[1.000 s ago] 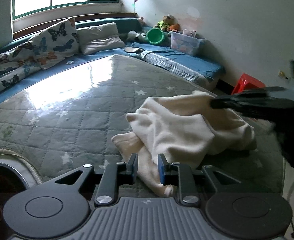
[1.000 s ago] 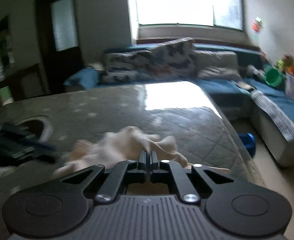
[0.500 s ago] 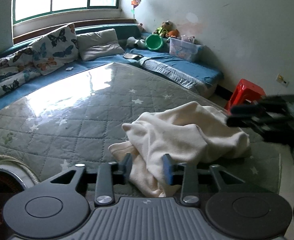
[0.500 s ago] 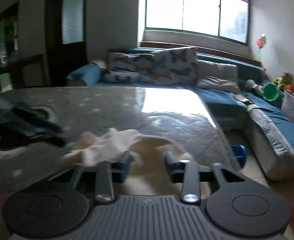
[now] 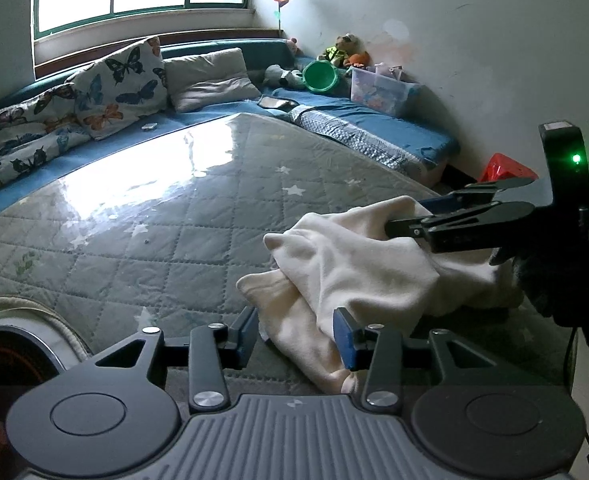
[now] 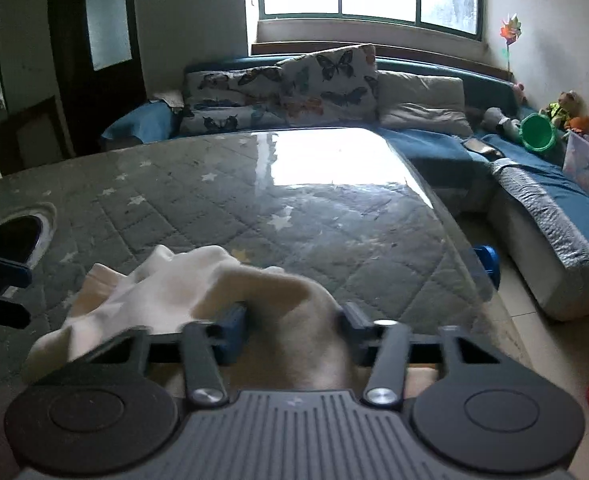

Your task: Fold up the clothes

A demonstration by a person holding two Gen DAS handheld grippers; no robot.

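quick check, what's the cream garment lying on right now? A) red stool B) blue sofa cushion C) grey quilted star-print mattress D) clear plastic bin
C: the cream garment lies crumpled on the grey quilted mattress with white stars, near its edge; the sofa, bin and stool sit off beyond it.

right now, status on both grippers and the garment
Left gripper jaws opening, straddling the near edge of the cream garment. Right gripper jaws closing around a raised fold. Garment bunched on the quilted mat. Nothing in the way.
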